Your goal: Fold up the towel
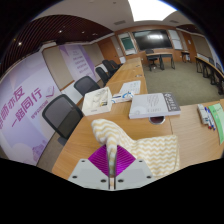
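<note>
Tool: the tool point(111, 166) comes in low over the near edge of the counter point(75, 140), purple pads point(100, 160) pressed close with a fold of cloth caught between them.
Towel: the cream zigzag towel point(150, 150) lies on the counter just ahead, one corner lifted up into the fingers, the rest spread flat to the right.
Why so held: a pinched corner looks set to be carried across the flat part, which I judge is the fold itself.
Stage: early, the towel is mostly open.
Around: a book point(155, 105) and papers point(97, 99) sit beyond; black chairs point(62, 116) line the left side.
Risk: the corner may slip free.
</note>
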`<state>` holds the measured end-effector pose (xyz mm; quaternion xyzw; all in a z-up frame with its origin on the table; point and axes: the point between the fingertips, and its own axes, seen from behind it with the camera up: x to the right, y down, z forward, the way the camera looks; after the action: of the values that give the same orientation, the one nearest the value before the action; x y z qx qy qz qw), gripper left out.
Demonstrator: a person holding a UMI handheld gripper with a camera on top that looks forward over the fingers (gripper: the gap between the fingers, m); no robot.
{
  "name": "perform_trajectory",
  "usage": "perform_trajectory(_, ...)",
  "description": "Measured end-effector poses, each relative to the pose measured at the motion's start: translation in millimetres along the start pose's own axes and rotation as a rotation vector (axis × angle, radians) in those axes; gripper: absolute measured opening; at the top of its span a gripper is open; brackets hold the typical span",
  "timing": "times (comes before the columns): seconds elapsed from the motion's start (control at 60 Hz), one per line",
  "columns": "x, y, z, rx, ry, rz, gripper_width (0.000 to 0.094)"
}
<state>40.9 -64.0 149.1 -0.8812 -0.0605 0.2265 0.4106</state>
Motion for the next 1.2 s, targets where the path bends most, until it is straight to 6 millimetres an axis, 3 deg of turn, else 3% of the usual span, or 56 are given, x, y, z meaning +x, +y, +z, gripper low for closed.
perform_trajectory(0.067, 24.8, -2.9, -2.5, 0.003, 0.027, 0.017, 0.0048)
perform_trajectory(0.2, 114.5, 13.5, 5.6, -0.024, 0.144, 0.023, 0.0053)
perform_trajectory(0.317, 176.9, 23.8, 10.3, -0.048, 0.240, -0.001, 0.0113)
perform_trajectory(0.4, 210.8, 29.3, 10.1, -0.067, 0.283, -0.019, 0.0315)
perform_trajectory(0.517, 246.1, 21.4, -10.4, -0.061, 0.381, -0.069, 0.0832)
perform_trajectory(0.55, 250.5, 16.9, -19.9, -0.051, 0.401, -0.085, 0.0869)
perform_trajectory(0.7, 235.0, -1.6, -67.1, -0.007, 0.429, -0.137, 0.0857)
perform_trajectory(0.867, 176.6, -2.4, -126.5, 0.030, 0.439, -0.173, 0.0854)
perform_trajectory(1.0, 119.8, 12.6, -176.7, 0.055, 0.469, -0.192, 0.0854)
perform_trajectory(1.2, 43.6, 53.9, -245.4, 0.079, 0.509, -0.205, 0.0856)
